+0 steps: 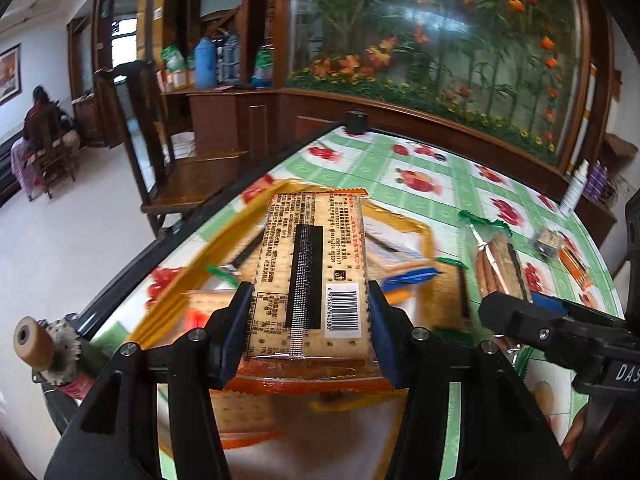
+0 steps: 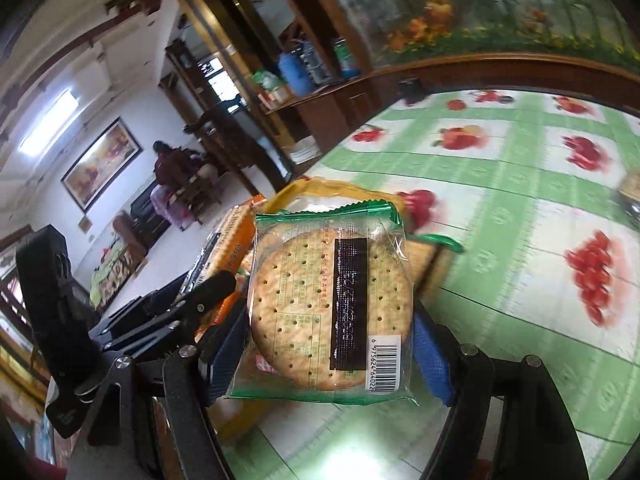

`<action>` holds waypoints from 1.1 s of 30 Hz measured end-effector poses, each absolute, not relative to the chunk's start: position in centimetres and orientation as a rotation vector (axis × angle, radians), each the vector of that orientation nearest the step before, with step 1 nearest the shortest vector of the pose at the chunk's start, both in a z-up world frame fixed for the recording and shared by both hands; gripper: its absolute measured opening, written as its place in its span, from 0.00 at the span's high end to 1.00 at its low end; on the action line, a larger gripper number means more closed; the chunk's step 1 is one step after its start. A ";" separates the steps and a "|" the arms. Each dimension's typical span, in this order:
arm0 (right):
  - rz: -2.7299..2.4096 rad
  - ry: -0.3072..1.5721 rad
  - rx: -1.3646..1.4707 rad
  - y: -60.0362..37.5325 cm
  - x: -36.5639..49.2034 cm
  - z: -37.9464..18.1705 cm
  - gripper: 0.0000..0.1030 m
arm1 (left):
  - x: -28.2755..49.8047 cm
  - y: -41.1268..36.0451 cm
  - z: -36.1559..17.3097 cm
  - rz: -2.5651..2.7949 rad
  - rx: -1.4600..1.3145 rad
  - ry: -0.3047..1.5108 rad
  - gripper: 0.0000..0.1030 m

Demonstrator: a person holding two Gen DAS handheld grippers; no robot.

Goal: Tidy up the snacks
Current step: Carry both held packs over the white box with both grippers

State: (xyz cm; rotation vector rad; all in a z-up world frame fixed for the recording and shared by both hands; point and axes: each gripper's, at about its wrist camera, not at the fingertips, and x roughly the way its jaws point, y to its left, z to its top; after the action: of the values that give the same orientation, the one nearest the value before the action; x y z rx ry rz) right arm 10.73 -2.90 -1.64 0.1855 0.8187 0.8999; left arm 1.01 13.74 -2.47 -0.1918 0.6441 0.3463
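- We see the table [image 1: 460,184], under a green fruit-print cloth, stretching ahead of both tools.
- Our left hand-held gripper [image 1: 308,316] clamps the orange cracker pack [image 1: 312,264] between its pads.
- Our right hand-held gripper [image 2: 332,344] grips the green round-cracker pack [image 2: 328,304], held above the table.

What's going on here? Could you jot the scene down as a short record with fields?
Left hand-held gripper: clamped on an orange-edged pack of square crackers
Right hand-held gripper: clamped on a green-edged pack of round crackers
Surface: table with green fruit-print cloth
Beneath the packs: yellow-rimmed basket holding more snacks
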 end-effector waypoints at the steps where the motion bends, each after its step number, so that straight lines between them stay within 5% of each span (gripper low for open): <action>1: 0.907 0.817 0.177 -2.3 10.8 -1.5 0.25 | 0.8 14.4 -2.5 0.356 -0.200 0.644 0.48; 33: 0.907 0.852 -0.030 10.2 13.2 -1.7 0.25 | -2.0 16.0 -4.0 0.320 -0.245 0.714 0.48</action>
State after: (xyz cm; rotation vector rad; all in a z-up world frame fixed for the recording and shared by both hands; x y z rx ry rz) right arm 13.16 10.18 -1.72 -0.0298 0.8515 0.9071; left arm -1.95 16.01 -3.96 -0.2447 0.7136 0.3202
